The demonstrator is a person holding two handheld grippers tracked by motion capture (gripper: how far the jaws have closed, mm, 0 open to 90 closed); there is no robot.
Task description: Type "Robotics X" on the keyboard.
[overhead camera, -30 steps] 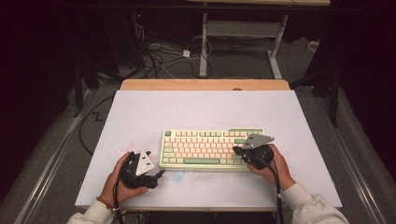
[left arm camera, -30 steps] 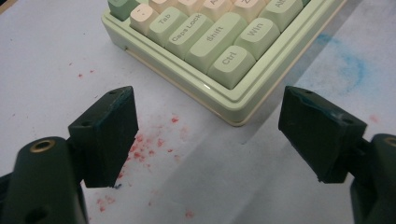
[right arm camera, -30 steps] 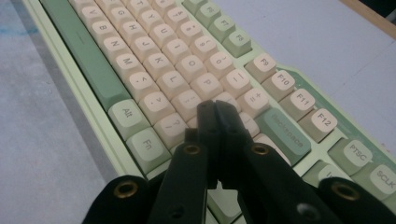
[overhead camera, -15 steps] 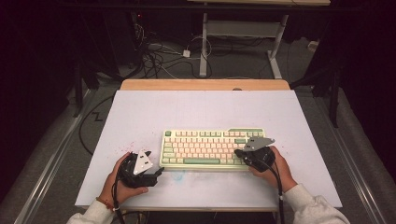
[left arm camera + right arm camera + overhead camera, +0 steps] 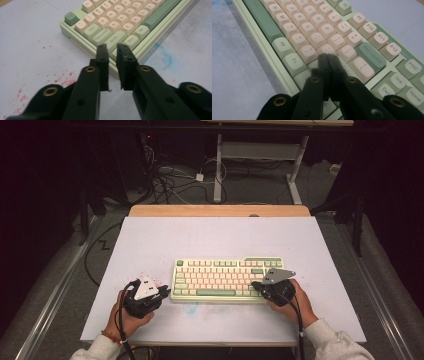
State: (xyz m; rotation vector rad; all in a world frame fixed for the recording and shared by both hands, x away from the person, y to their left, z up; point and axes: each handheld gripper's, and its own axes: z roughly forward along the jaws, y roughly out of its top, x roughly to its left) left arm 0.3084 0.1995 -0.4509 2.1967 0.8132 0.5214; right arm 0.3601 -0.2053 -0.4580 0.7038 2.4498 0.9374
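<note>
At the pale green and cream plastic keyboard (image 5: 227, 280), your left gripper (image 5: 112, 53) has just been closing, nearly pressed together on nothing, ready for key-pressing like your pressed-together right gripper (image 5: 327, 58).

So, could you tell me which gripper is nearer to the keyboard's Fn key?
Right. The right gripper is over the keyboard beside Fn; the left gripper sits off its opposite end.
</note>
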